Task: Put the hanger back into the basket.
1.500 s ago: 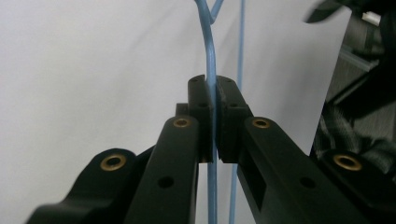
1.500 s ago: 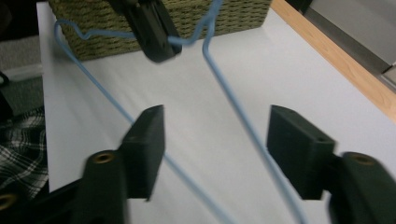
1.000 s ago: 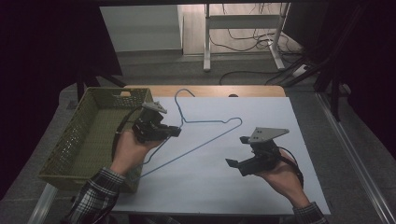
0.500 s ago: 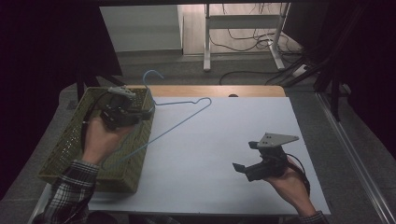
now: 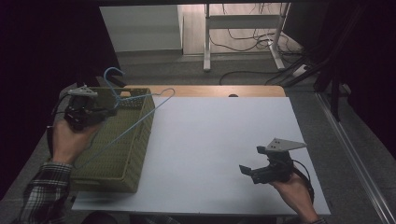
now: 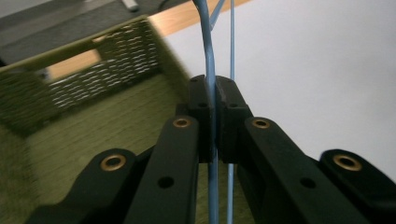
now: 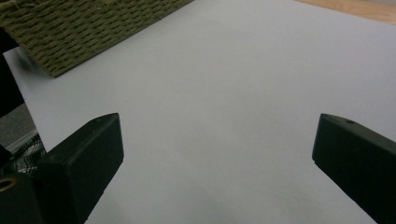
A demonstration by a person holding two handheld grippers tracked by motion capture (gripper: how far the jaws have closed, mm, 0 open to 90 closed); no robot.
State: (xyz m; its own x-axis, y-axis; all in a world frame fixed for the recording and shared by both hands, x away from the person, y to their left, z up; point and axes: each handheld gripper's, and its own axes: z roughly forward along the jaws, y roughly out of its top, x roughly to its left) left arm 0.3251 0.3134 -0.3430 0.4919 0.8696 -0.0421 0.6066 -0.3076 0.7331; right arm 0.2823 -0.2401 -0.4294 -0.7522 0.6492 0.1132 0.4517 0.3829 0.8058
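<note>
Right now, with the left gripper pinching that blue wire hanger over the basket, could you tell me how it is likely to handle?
The blue wire hanger looks thin, so probably light and springy. The left gripper clamps just one wire, so it may pivot or slip. Its hook could snag the woven basket.

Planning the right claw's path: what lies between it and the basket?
Bare white sheet between right claw and basket, per the high view.
</note>
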